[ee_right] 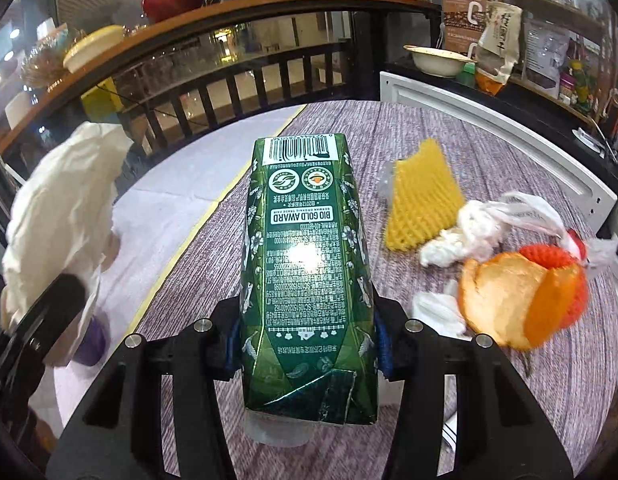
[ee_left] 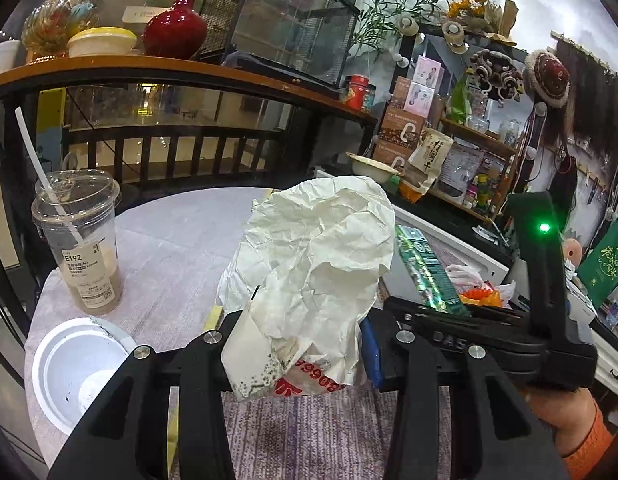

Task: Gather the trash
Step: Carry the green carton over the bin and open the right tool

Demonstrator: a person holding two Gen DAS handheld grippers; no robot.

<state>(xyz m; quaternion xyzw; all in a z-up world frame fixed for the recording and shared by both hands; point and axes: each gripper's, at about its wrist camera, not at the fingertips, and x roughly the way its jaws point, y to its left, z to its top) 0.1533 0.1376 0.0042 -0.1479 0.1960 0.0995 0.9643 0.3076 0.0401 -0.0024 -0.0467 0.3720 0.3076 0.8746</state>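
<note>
My left gripper point(ee_left: 297, 344) had its jaws clamped on the paper bag point(ee_left: 313, 264), held upright. My right gripper point(ee_right: 307, 344) gripped the green carton point(ee_right: 305, 264), long axis toward 12 o'clock. The peel point(ee_right: 505, 300) and netting point(ee_right: 423, 200) lay on the bench point(ee_right: 449, 136) at 2 o'clock, nearer my right hand.

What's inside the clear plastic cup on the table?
The clear plastic cup holds a low layer of brownish drink and a white straw poking through the lid. A printed label covers part of the wall, so what lies behind it can't be seen.
</note>
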